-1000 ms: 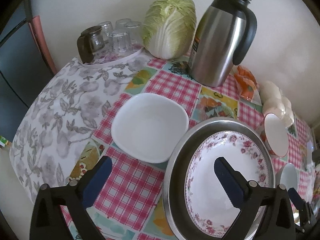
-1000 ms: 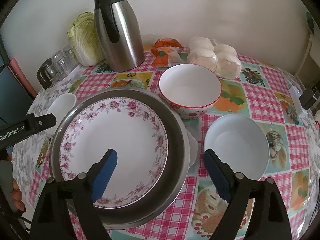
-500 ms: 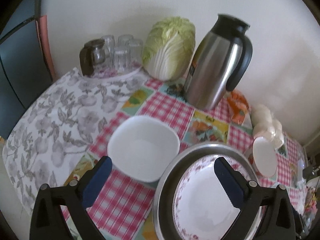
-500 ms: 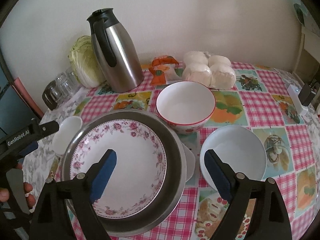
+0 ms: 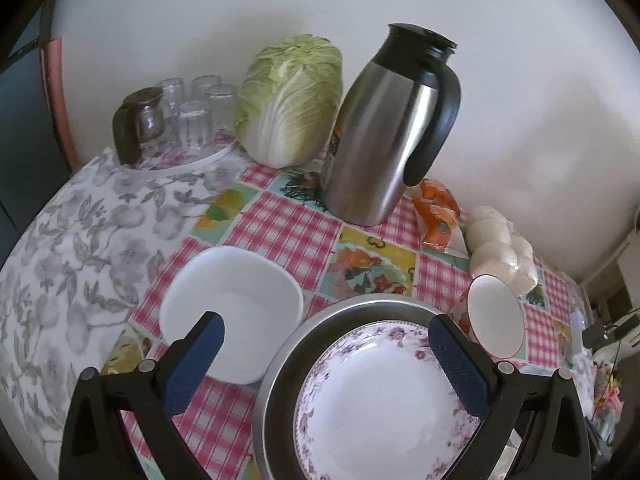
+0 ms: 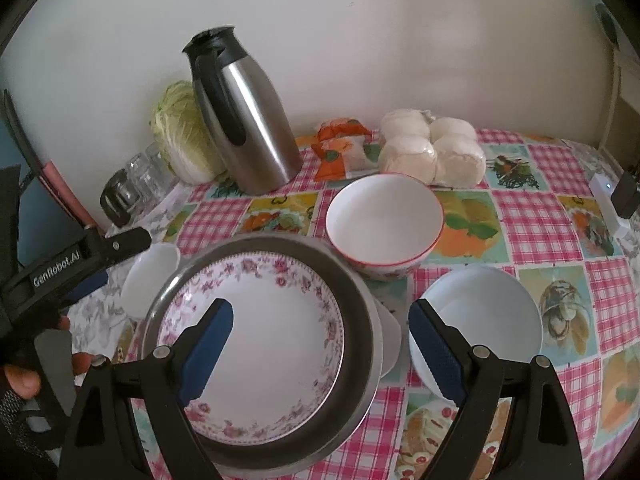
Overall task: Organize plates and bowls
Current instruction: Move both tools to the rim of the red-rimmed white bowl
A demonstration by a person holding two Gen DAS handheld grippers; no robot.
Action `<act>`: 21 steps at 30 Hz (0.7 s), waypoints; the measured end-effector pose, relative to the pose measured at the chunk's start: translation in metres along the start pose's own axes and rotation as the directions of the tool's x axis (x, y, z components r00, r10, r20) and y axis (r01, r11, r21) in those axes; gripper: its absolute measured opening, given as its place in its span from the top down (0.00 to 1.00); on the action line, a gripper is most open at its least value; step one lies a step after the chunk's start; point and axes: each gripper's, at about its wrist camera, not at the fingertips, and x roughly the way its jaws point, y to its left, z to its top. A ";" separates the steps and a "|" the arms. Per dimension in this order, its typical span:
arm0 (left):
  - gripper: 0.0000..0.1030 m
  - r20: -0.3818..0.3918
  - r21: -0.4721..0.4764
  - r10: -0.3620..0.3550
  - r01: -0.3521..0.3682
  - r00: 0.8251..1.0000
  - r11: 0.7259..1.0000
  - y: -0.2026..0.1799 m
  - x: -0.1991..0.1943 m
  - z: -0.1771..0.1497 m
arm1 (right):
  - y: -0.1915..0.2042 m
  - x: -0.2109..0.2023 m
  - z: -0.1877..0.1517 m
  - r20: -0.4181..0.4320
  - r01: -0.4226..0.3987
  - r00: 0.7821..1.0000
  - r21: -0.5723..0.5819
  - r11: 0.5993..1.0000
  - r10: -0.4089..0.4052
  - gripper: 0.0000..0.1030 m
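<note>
A floral-rimmed plate (image 6: 256,332) lies inside a steel basin (image 6: 360,320) at lower centre of the right wrist frame, with a red-rimmed bowl (image 6: 384,220) above it and a white bowl (image 6: 484,312) at lower right. The right gripper (image 6: 320,344) is spread wide and holds nothing. The left gripper (image 5: 326,356) is likewise spread and empty, a square white dish (image 5: 240,296) behind its left finger and a steel carafe (image 5: 384,128) at upper centre.

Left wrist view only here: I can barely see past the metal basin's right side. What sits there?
Observer: A plain white bowl stands on the tablecloth, right of the metal basin.
Operator: Is the right gripper holding anything?
Observer: No. The right gripper is open and empty, with its jaws spread across the basin's right rim.
Operator: Anything tucked against the basin?
Observer: A small white dish peeks out from under its right edge.
</note>
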 end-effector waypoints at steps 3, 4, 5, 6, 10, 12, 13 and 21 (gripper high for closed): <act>0.00 0.021 0.007 0.009 -0.009 1.000 1.000 -0.002 0.002 0.003 | -0.004 0.000 0.002 0.024 0.005 1.000 -0.001 1.000 -0.005 0.13; 0.00 0.024 0.004 0.001 -0.001 1.000 1.000 -0.003 0.003 0.005 | -0.006 0.000 0.003 0.036 0.006 0.999 0.005 1.000 -0.006 0.13; 0.00 0.026 0.003 -0.003 0.003 1.000 1.000 -0.004 0.004 0.006 | -0.008 0.001 0.004 0.043 0.005 0.999 0.009 1.000 -0.005 0.13; 0.00 0.030 0.003 -0.005 0.005 1.000 1.000 -0.004 0.005 0.007 | -0.009 0.001 0.005 0.050 0.001 0.999 0.011 1.000 -0.002 0.13; 0.00 0.047 0.006 -0.010 0.010 0.999 1.000 -0.010 0.007 0.011 | -0.019 -0.002 0.010 0.096 -0.003 0.995 0.026 1.000 0.000 0.13; 0.00 0.054 0.021 -0.008 0.007 0.998 1.000 -0.016 0.009 0.014 | -0.023 -0.002 0.013 0.104 -0.008 0.995 0.031 0.999 0.005 0.13; 0.00 0.058 0.029 -0.006 0.005 0.998 1.000 -0.019 0.010 0.015 | -0.026 -0.003 0.015 0.109 -0.011 0.994 0.033 0.999 0.007 0.13; 0.00 -0.030 0.027 -0.064 0.064 0.998 0.998 -0.041 0.036 0.026 | -0.056 0.005 0.028 0.095 -0.007 0.995 0.089 0.996 -0.001 0.13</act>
